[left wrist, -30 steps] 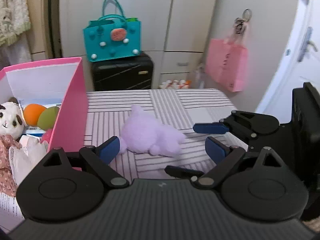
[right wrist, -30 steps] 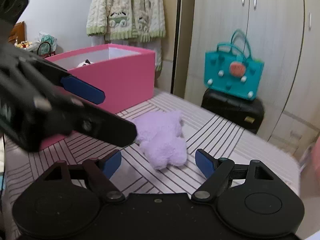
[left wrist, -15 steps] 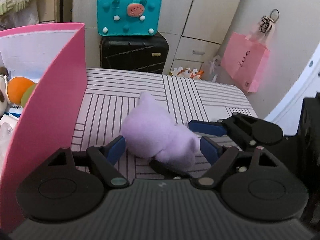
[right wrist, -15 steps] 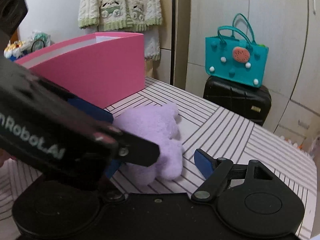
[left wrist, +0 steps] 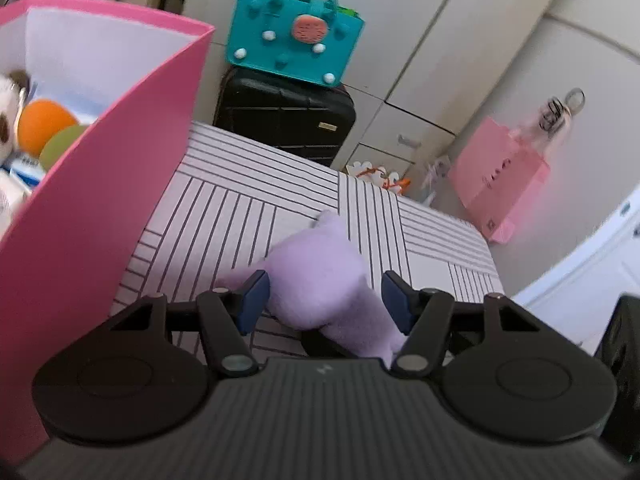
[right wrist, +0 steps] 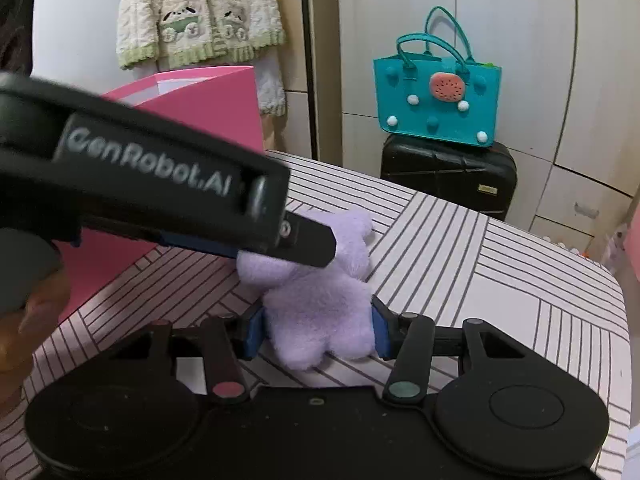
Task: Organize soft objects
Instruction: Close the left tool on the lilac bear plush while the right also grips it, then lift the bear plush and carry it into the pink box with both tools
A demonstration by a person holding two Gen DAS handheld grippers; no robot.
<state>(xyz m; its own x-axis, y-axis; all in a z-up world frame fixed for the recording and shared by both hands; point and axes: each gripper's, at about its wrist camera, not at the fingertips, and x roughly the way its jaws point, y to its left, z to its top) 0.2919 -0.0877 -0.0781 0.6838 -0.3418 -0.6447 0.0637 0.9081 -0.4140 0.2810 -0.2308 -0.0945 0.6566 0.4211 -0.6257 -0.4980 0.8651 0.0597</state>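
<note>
Both grippers, left and right, are closing around the purple plush toy lying between their jaws; squeeze evenly before lifting toward the pink box.

One text can be read: "GenRobot.AI", printed in pale letters on the black body of the left hand-held gripper, which crosses the left half of the right wrist view. Marks on the pink paper bag at the right of the left wrist view are too blurred to be read.
</note>
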